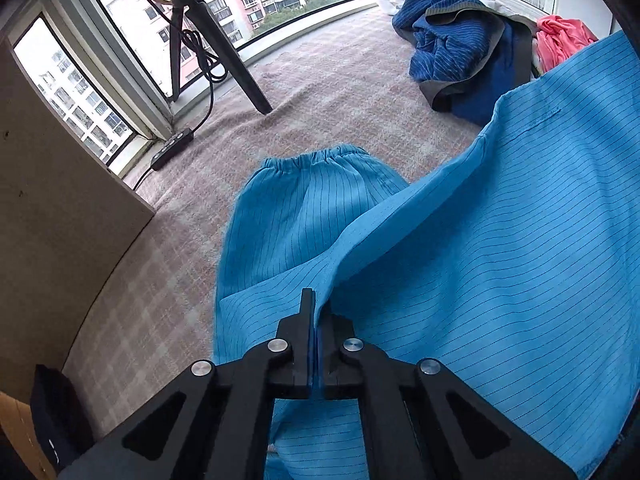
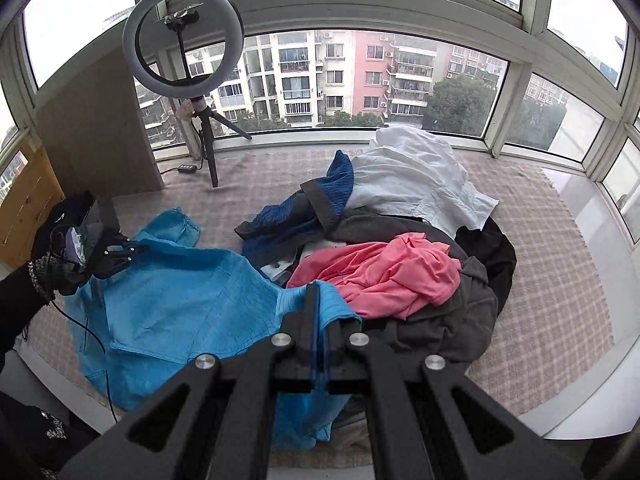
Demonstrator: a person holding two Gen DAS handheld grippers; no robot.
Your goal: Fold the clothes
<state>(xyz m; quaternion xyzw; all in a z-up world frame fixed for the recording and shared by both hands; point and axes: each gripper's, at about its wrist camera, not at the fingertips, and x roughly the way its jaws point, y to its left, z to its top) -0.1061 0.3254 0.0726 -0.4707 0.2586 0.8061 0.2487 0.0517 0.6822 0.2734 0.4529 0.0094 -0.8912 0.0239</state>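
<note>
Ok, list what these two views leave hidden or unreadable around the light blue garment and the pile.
- Light blue garment, left wrist view: its right part is cut off by the frame edge; its lower edge is hidden behind the left gripper.
- Same garment, right wrist view: the near hem is covered by the right gripper.
- Clothes pile: lower layers are buried under the pink top and the white shirt.
</note>
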